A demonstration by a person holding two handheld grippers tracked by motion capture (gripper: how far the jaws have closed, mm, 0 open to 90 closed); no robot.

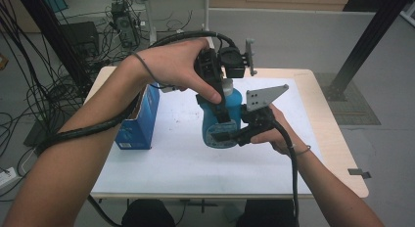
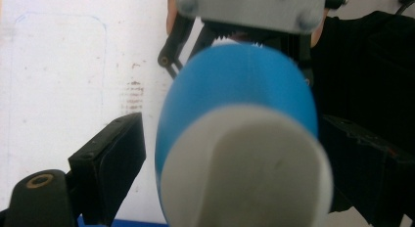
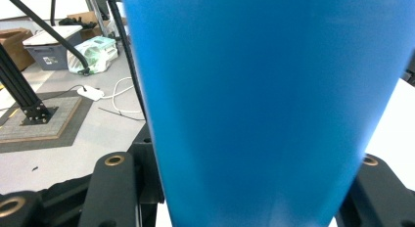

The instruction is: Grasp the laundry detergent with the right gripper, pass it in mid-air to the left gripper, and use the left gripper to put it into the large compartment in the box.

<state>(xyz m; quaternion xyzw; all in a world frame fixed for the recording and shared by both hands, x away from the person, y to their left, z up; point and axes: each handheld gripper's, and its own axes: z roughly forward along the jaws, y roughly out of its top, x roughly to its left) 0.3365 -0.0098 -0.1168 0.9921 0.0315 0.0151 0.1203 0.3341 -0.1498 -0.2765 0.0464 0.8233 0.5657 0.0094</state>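
The blue bottle (image 1: pixel 222 122) is held above the table's (image 1: pixel 323 114) middle, the right tool (image 1: pixel 243 134) clamped on its lower body. The left tool (image 1: pixel 220 102) straddles the white cap (image 2: pixel 244 168), jaws not yet closed. Next, probably: grip and twist the cap.

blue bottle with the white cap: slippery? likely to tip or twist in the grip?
Probably slick: the blue bottle looks smooth and glossy in the right gripper view. It tapers, so the right gripper could slide along the body. Its rounded section and tall shape suggest it may twist between flat jaws and tip easily if stood up. The left gripper straddles the white cap end, which should help steady it.
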